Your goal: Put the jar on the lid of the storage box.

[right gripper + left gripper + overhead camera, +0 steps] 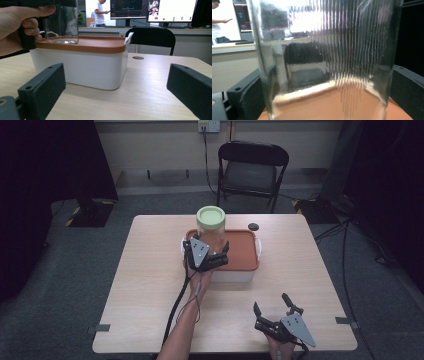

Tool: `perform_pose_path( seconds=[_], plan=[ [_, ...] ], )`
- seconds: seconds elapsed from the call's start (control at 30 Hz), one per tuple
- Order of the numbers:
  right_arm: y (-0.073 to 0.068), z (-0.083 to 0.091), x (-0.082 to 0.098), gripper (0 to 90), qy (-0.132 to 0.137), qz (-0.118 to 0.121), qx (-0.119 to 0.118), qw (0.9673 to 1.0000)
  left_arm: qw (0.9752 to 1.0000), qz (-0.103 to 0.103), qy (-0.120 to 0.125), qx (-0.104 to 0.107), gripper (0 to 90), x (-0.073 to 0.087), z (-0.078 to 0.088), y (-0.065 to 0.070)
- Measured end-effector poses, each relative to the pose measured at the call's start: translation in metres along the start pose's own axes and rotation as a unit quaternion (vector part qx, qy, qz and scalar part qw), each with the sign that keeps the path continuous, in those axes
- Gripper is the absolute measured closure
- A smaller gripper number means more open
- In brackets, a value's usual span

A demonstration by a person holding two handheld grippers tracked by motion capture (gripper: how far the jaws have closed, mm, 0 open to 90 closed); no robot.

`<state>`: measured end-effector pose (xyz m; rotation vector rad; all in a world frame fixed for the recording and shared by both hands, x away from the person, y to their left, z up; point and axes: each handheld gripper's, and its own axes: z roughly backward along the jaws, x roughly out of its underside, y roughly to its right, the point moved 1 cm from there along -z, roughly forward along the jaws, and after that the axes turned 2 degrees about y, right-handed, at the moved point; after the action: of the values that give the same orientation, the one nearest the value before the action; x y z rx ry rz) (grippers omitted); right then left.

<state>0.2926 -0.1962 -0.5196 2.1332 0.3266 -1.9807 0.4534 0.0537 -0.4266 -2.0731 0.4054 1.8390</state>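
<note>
A clear ribbed glass jar (pixel 211 227) with a pale green lid stands on the orange lid (pixel 242 251) of a white box (pixel 232 275) at the table's middle. My left gripper (pixel 210 249) is shut on the jar (pixel 324 50), one black jaw pressed against each side. The right gripper view shows that jar (pixel 62 25) resting on the orange lid (pixel 95 42) of the box (pixel 82 67), with the hand beside it. My right gripper (pixel 270 301) lies near the front right of the table, open, its jaws (pixel 117 75) wide apart and pointing at the box.
A small dark disc (pixel 254 226) lies on the table behind the box. A black folding chair (pixel 252 167) stands beyond the far edge. Bare wooden table (pixel 150 285) stretches left and right of the box. Monitors and a standing person are far behind.
</note>
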Motion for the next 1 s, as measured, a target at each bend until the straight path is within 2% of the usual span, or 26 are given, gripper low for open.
perform_pose_path(
  seconds=[1.0],
  plan=[
    [0.0001,0.0001,0.0000,1.2,0.000,0.000,0.001,1.0000,1.0000,0.003,-0.001,0.005,0.0,-0.0032,0.0079,-0.0010]
  ],
)
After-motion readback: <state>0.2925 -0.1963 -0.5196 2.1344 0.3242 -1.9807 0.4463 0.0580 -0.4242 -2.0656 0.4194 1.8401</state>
